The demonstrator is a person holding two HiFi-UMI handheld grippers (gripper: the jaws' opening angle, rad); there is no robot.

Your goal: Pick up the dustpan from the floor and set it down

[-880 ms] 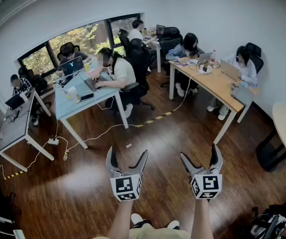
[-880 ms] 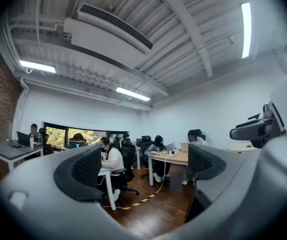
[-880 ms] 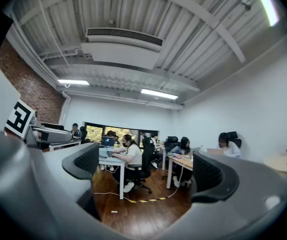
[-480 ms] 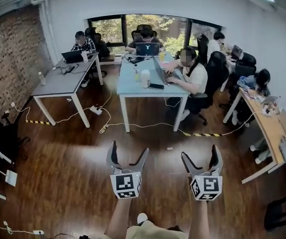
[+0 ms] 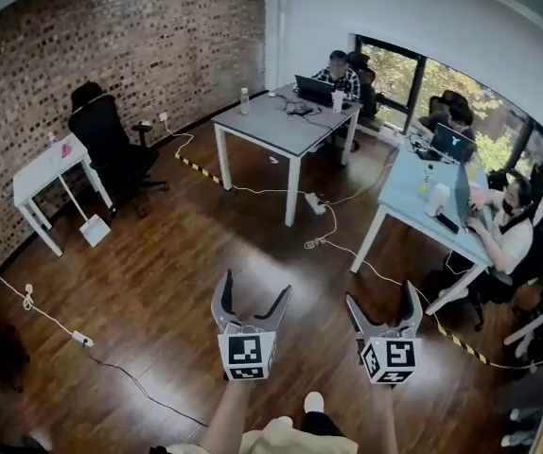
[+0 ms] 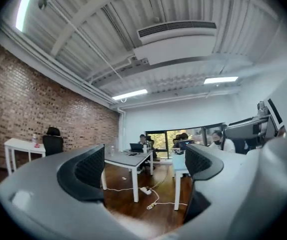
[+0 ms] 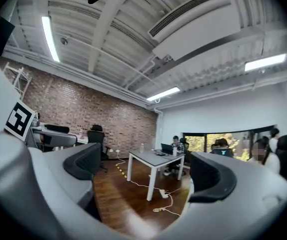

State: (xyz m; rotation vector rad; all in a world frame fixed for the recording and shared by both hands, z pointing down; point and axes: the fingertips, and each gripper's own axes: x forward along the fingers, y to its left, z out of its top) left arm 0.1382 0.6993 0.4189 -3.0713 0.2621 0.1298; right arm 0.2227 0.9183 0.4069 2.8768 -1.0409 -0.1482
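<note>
A white dustpan (image 5: 94, 229) rests on the wooden floor at the left, its long handle leaning up toward a small white table (image 5: 44, 166) by the brick wall. It lies far from both grippers. In the head view my left gripper (image 5: 255, 288) and right gripper (image 5: 380, 297) are held side by side over bare floor, pointing level. Both are open with nothing between the jaws. The left gripper view shows the left gripper (image 6: 143, 165) facing the desks, and the right gripper view shows the right gripper (image 7: 143, 170) doing the same. I cannot make out the dustpan in either.
A black office chair (image 5: 111, 145) stands beside the white table. A grey desk (image 5: 286, 130) and a pale blue desk (image 5: 421, 208) with seated people stand ahead and to the right. Cables and a power strip (image 5: 315, 204) cross the floor, along with yellow-black tape (image 5: 194, 166).
The head view has swung left: the brick wall, white table, black chair and dustpan have come into sight. Both grippers keep their place in the picture, still open.
</note>
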